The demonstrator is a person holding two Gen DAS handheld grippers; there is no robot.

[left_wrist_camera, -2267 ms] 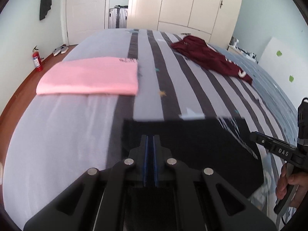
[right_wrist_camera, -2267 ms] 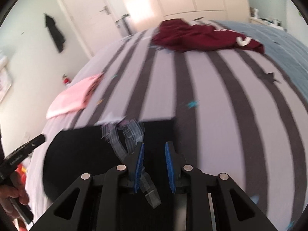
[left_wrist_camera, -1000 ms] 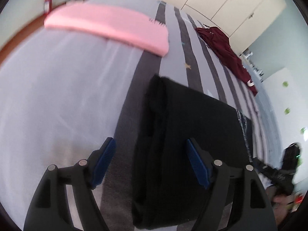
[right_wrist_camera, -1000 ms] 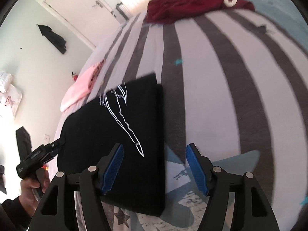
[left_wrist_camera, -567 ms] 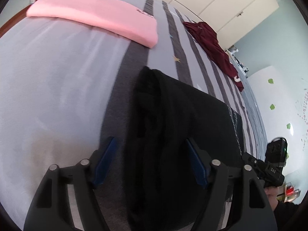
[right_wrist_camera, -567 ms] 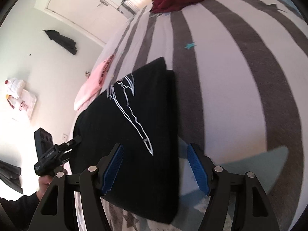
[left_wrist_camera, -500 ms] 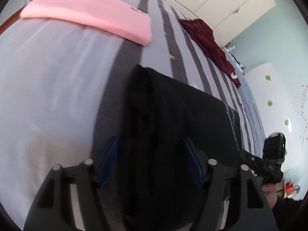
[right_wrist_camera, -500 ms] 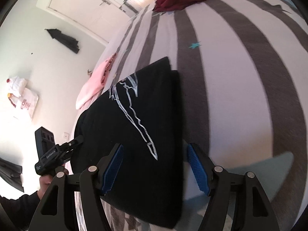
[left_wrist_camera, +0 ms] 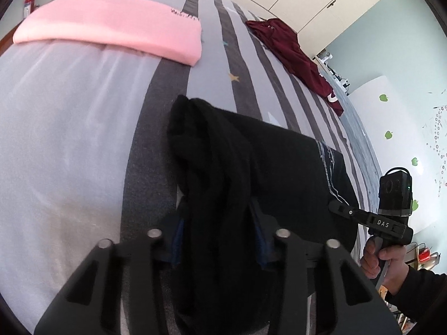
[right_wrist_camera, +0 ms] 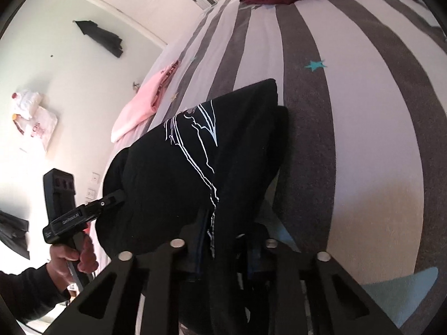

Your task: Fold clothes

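We have the black garment (left_wrist_camera: 279, 173) lying on the striped bed (left_wrist_camera: 69, 139), already doubled into a thick rectangular packet, its white line print (right_wrist_camera: 195, 139) showing on top near the right-hand end. Our left hand-held gripper (left_wrist_camera: 218, 237) has its fingers drawn in against the bunched left edge of the packet, so that several layers sit between the blue pads; our right hand-held gripper (right_wrist_camera: 223, 240) is closed the same way on the opposite edge, just where the print runs out. Each grip is on a short end — the cloth spans between the two.

We judge the fabric soft, limp and fairly light, though the stacked layers make a bulky bite. It will sag in the middle if lifted and the inner layers may slide out of line, so a hold should take in the whole thickness of the edge, not just the top ply. Knit cotton of this kind is not slippery and not fragile; the risk is only a crooked or opening fold.

Farther up the bed a pink garment (left_wrist_camera: 111, 30) lies folded flat, and a dark red garment (left_wrist_camera: 293, 55) lies crumpled near the far side. Whether the black packet is about to be folded once more or carried off as finished, we cannot tell from here.
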